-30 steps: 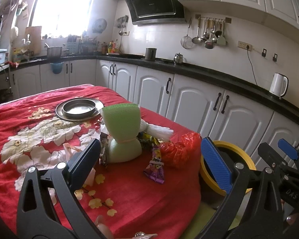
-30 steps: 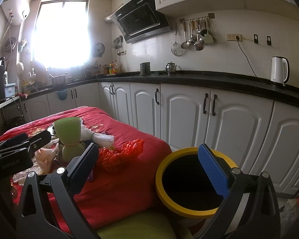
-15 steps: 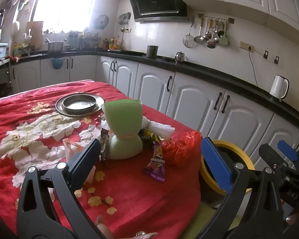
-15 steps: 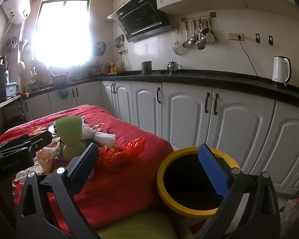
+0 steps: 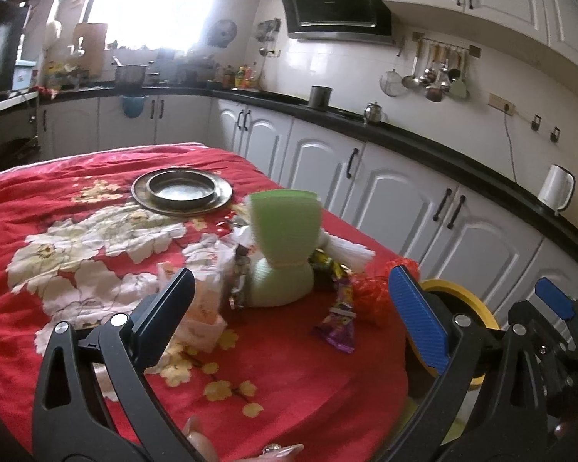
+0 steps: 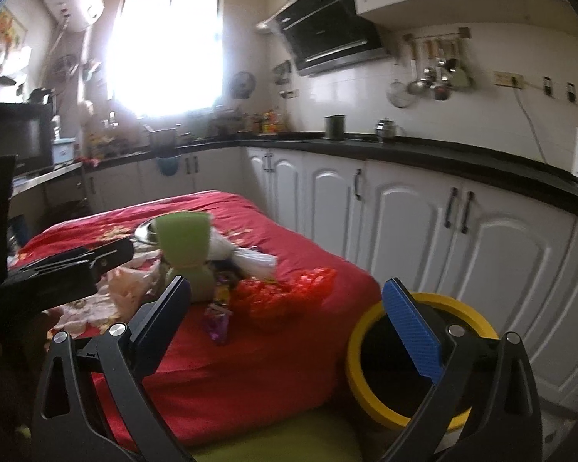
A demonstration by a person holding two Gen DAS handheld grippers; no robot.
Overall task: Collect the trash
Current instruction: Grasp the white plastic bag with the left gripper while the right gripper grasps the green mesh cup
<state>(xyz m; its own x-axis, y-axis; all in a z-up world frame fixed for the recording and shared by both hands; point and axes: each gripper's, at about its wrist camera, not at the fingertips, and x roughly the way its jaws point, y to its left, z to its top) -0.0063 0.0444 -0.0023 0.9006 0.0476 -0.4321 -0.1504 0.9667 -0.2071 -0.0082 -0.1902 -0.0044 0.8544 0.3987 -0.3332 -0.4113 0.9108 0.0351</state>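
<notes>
**Obs 1:** Left wrist view. Left gripper (image 5: 289,308) released, jaws spread wide, nothing between them. It hangs above the near part of the red floral tablecloth (image 5: 77,192), aimed at the litter.

**Obs 2:** Where exactly is the trash?

**Obs 1:** Bunched near the table's right edge. Green foam sleeve (image 5: 285,246) stands upright in the middle; white paper wad (image 5: 346,250) just behind it; purple wrapper (image 5: 339,327) lies flat in front; red crinkled plastic (image 5: 373,296) beside that, nearest the edge. Pale wrapper (image 5: 204,308) sits just past the left finger.

**Obs 2:** Right wrist view agrees. Right gripper (image 6: 285,315) also slack and wide, empty. Yellow-rimmed bin (image 6: 416,362) is on the floor below the table's corner, mouth open upward, partly behind the blue pad.

**Obs 1:** Sensible spot for it, I'd say: close to the pile, so a short carry off the edge.

**Obs 2:** Metal plates (image 5: 181,192) stacked further back, well apart from the litter. Dishes, probably not part of the job.

**Obs 1:** Agreed. Nothing collected that I can see; bin interior is dark, contents cannot be told.

**Obs 2:** Judgement on the wide jaws?

**Obs 1:** Readied for a grab. Purple wrapper is flat and thin, so a pinch may slip; foam sleeve looks light and could tip if nudged.
</notes>
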